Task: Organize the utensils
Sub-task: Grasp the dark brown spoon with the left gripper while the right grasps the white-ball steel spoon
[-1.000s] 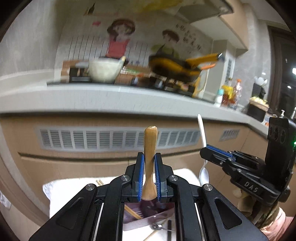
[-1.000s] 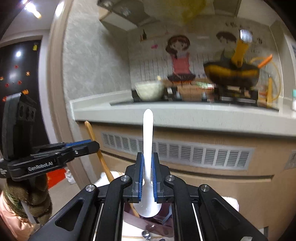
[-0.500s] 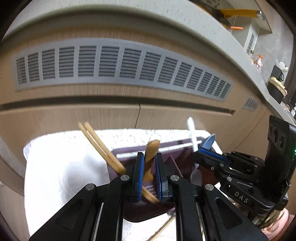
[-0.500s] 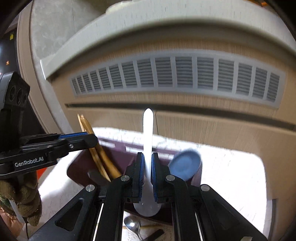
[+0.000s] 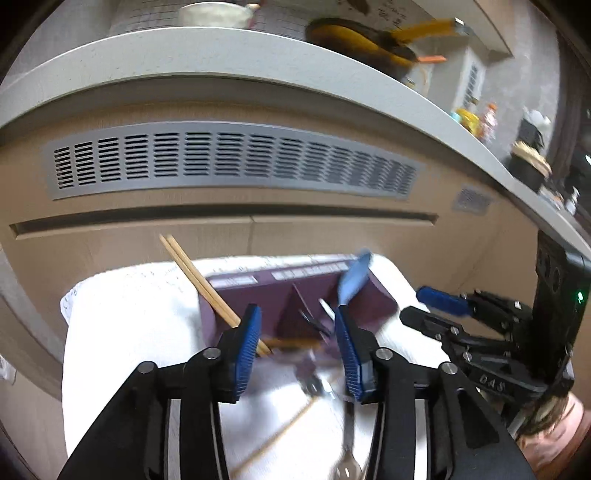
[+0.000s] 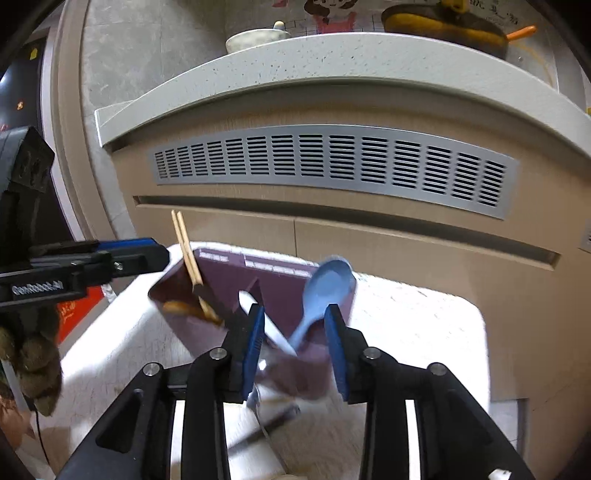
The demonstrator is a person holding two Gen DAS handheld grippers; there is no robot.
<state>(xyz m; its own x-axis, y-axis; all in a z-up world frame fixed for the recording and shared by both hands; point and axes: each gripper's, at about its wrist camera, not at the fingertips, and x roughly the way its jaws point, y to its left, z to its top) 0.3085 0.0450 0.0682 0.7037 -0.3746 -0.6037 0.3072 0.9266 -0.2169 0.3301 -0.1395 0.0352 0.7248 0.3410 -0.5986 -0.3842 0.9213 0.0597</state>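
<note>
A purple divided utensil holder stands on a white table. Two chopsticks lean out of its left compartment, where a wooden spoon lies blurred and low. A blue spoon leans in the right compartment beside a white spoon. My left gripper is over the left side, its jaws opening and gripping nothing. My right gripper is over the right side, its jaws opening. The white spoon is loose between them.
The white table carries loose utensils in front of the holder: a fork, a chopstick and a dark-handled piece. Close behind is a cabinet with a grey vent. A counter above holds a bowl and a pan.
Both grippers came down onto the holder and opened. The wooden spoon left the left jaws and dropped into the left compartment; the white spoon slipped out of the right jaws' grip.
</note>
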